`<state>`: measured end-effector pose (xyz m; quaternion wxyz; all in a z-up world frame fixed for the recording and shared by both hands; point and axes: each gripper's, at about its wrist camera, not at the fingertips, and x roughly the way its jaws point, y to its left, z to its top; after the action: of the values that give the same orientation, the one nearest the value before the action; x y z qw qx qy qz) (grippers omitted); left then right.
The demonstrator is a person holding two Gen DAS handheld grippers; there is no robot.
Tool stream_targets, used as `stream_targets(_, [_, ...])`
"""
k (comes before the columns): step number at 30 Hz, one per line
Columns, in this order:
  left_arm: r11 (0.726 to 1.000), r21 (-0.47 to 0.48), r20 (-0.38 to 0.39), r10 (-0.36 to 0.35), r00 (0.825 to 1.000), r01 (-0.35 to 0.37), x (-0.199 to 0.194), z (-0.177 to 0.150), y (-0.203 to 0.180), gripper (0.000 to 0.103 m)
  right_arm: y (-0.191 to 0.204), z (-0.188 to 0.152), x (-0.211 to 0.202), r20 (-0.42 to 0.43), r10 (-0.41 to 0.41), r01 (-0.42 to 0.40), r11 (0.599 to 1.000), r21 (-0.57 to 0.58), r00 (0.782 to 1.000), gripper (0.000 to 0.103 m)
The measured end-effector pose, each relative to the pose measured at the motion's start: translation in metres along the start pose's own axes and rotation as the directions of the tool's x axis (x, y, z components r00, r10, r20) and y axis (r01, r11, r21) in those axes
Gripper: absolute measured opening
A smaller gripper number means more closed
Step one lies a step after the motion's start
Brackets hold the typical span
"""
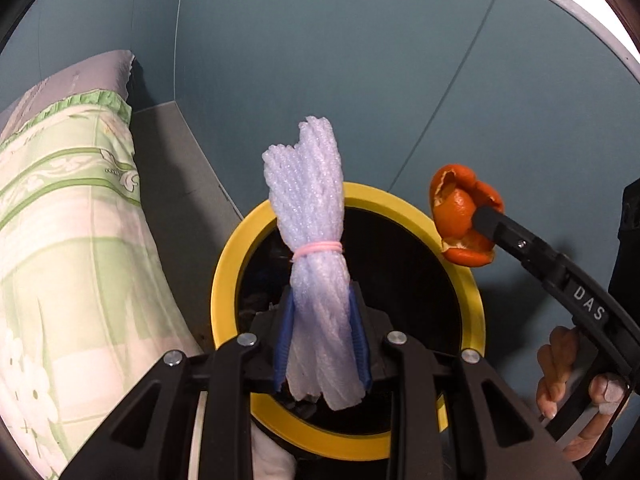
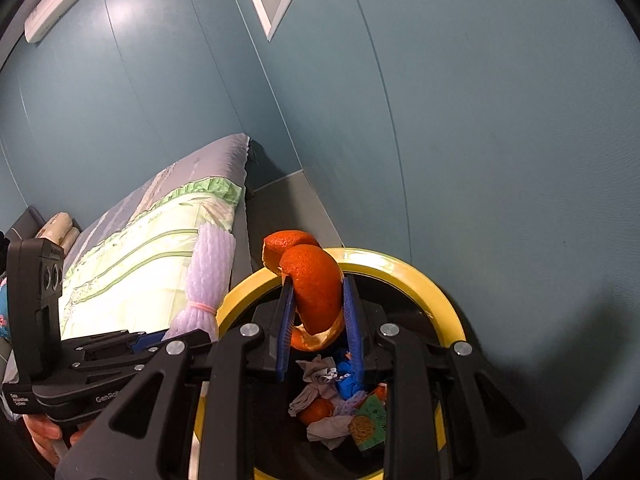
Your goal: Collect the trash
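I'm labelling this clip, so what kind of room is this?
Probably a bedroom: a bed with a green floral quilt stands against blue-grey panelled walls, stacked pillows lie at its far end, and a yellow-rimmed black waste bin stands beside it.

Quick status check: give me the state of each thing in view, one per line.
left tool: shut on the foam net.
foam net: bundled with a pink band, held upright over the bin.
right tool: shut on the orange peel.
orange peel: curled, held above the bin.
bin: open, yellow-rimmed, trash already inside.
bed: covered with a green floral quilt.
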<state>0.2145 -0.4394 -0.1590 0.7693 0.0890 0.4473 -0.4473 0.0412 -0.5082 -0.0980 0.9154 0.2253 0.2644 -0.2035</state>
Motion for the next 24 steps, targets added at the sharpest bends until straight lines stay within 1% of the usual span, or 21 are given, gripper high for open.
stream_targets(5, [1.0, -0.018, -0.001, -0.005, 1.0, 0.005, 0.003, 0.002, 0.003, 0.025, -0.002, 0.0, 0.002, -0.007, -0.007, 0.007, 1.0, 0.001, 1.0, 0.023])
stream_targets(8, [1.0, -0.022, 0.003, -0.012, 1.0, 0.012, 0.002, 0.003, 0.006, 0.03, 0.002, 0.003, 0.005, -0.011, -0.013, 0.013, 1.0, 0.01, 1.0, 0.028])
stream_targets(9, [1.0, -0.027, 0.007, -0.012, 1.0, 0.013, 0.001, 0.004, 0.007, 0.035, 0.002, 0.004, 0.004, -0.007, -0.016, 0.016, 1.0, 0.012, 1.0, 0.032])
stream_targets(10, [0.999, -0.035, 0.013, -0.014, 1.0, 0.014, -0.001, 0.004, 0.009, 0.044, 0.0, 0.004, 0.002, -0.003, -0.019, 0.019, 1.0, 0.017, 1.0, 0.038])
stream_targets(12, [0.999, -0.051, 0.024, -0.005, 1.0, 0.007, -0.004, 0.004, 0.012, 0.052, -0.002, 0.005, 0.0, 0.006, -0.023, 0.023, 0.999, 0.024, 1.0, 0.041])
stream_targets(14, [0.998, -0.06, 0.029, -0.001, 1.0, 0.003, -0.006, 0.005, 0.016, 0.053, -0.002, 0.007, -0.003, 0.016, -0.036, 0.035, 0.999, 0.025, 0.999, 0.041])
stream_targets(16, [0.997, -0.081, 0.037, 0.004, 0.999, -0.001, -0.01, 0.006, 0.022, 0.057, -0.001, 0.009, -0.008, 0.025, -0.036, 0.035, 0.999, 0.027, 0.999, 0.041])
stream_targets(17, [0.996, -0.088, 0.039, 0.005, 0.999, -0.001, -0.012, 0.006, 0.024, 0.058, -0.001, 0.009, -0.01, 0.029, -0.036, 0.036, 0.999, 0.026, 0.999, 0.041])
stream_targets(21, [0.993, -0.118, 0.062, 0.003, 0.998, 0.004, -0.027, 0.004, 0.035, 0.058, 0.006, 0.012, -0.023, 0.051, -0.036, 0.036, 0.999, 0.015, 0.998, 0.041])
stream_targets(24, [0.991, -0.136, 0.095, 0.022, 0.995, -0.009, -0.044, 0.001, 0.049, 0.058, 0.017, 0.015, -0.033, 0.07, -0.034, 0.035, 0.999, -0.008, 0.997, 0.041])
